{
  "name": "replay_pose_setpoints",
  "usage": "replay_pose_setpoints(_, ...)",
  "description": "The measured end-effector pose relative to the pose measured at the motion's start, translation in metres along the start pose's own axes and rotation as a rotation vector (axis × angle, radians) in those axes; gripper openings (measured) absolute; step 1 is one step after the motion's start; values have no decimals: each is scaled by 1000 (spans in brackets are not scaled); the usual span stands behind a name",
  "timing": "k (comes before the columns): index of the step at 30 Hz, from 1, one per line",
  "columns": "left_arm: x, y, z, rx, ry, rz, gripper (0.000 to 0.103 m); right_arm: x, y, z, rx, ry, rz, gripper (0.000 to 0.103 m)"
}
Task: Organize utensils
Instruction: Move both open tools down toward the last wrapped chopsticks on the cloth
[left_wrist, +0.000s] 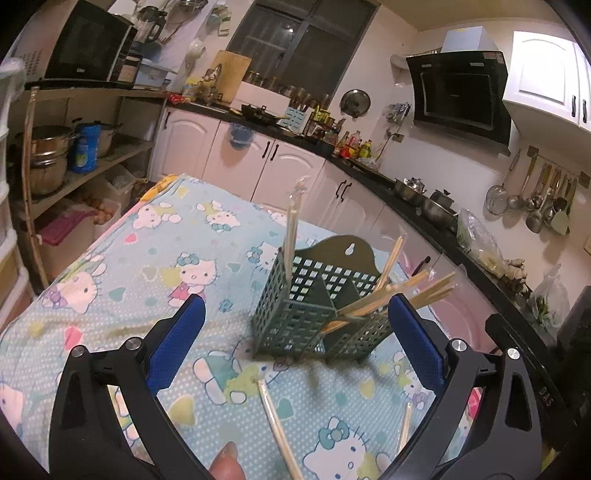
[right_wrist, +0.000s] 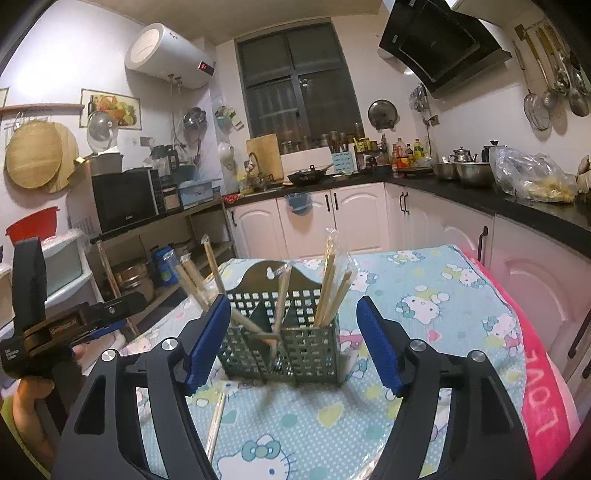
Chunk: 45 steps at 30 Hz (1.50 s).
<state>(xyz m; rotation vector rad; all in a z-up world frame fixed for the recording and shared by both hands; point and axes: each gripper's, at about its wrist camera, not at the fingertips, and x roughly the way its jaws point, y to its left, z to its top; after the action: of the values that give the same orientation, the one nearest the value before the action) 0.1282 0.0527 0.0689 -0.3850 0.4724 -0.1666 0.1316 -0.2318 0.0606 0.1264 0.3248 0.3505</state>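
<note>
Wrapped chopsticks (right_wrist: 216, 421) lie before green caddy (right_wrist: 280, 339).

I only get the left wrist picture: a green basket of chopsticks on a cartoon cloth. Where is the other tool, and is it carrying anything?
Observer: The right tool faces the same green holder from close by. Its jaws are open with nothing gripped.
Operator: And that pink strip on my right, what is it?
Observer: A pink towel lying along the table's edge, with LOVE lettered on it.
</note>
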Motion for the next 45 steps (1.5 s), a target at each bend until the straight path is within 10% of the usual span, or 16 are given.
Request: replay_pose_setpoints(45, 78, 5, -91, 52, 388, 31, 83, 39, -70, -104, 216, 491, -100, 66)
